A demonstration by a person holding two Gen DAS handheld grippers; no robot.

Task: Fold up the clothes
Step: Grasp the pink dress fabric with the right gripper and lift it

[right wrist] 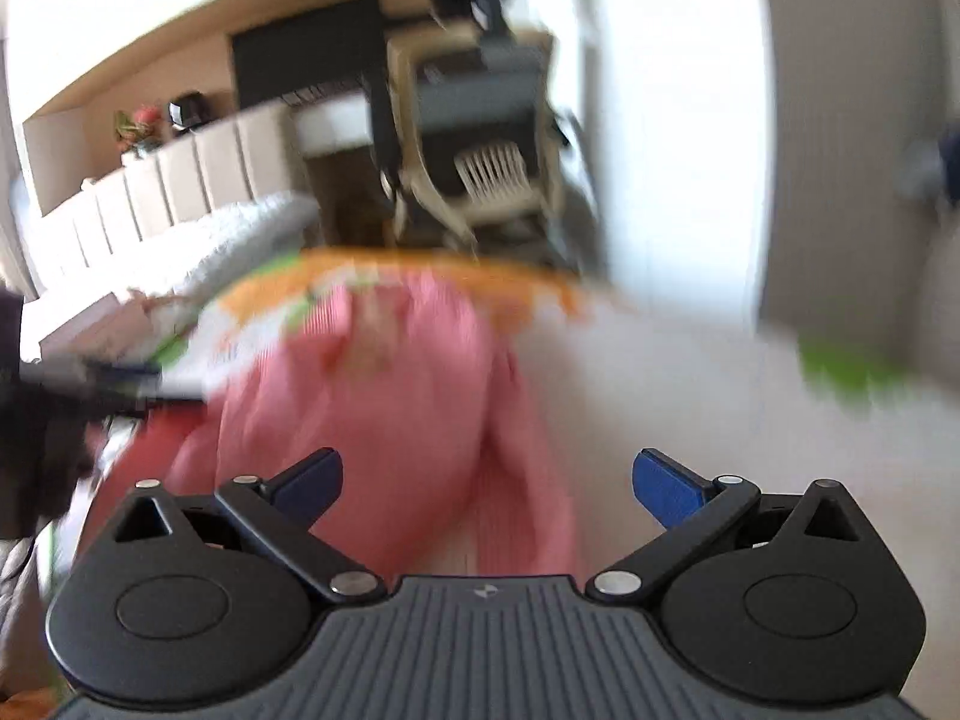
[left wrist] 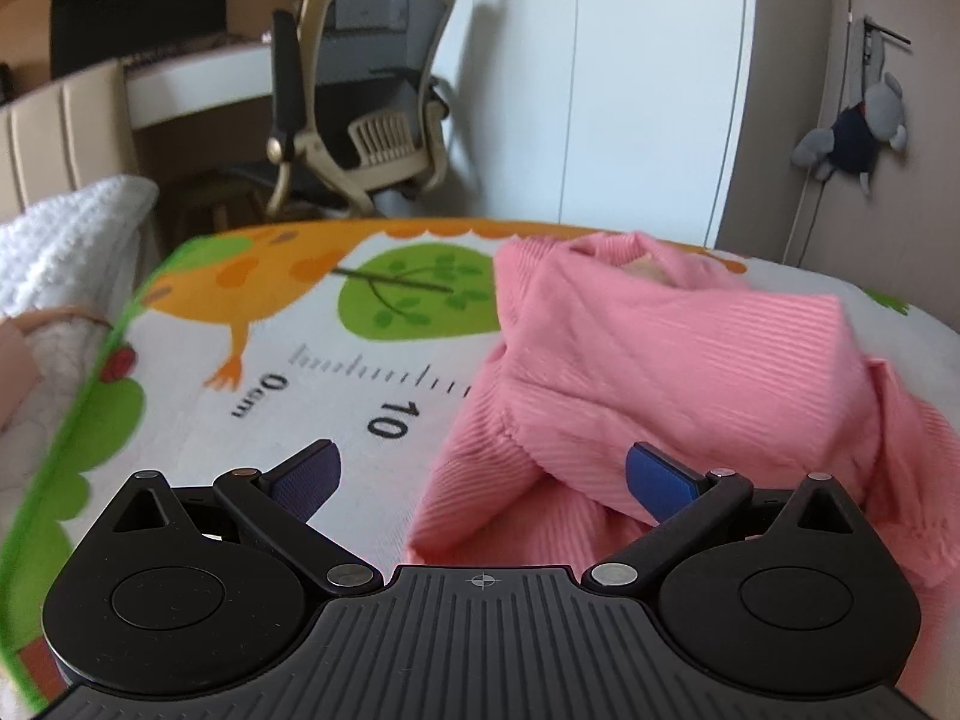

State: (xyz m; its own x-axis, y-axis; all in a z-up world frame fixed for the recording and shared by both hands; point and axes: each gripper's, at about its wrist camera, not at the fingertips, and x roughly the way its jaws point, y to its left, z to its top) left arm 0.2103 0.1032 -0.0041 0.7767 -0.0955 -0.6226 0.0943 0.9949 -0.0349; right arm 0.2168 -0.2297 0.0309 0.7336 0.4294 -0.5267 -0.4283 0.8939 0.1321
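Observation:
A pink ribbed garment (left wrist: 666, 372) lies bunched and partly folded on a cartoon-printed mat (left wrist: 336, 384), right of the middle in the left wrist view. My left gripper (left wrist: 483, 477) hovers open at the garment's near left edge, with its blue right pad over the cloth and nothing held. The right wrist view is blurred by motion. There the same pink garment (right wrist: 390, 408) lies ahead and to the left, and my right gripper (right wrist: 486, 483) is open over its near end, empty. The other gripper's dark body (right wrist: 54, 414) shows at the far left.
An office chair (left wrist: 366, 102) and a desk (left wrist: 180, 90) stand beyond the mat's far edge. A white knitted blanket (left wrist: 66, 240) lies to the left. A grey stuffed toy (left wrist: 858, 132) hangs on the wall at right. A white wardrobe door (left wrist: 600, 78) stands behind.

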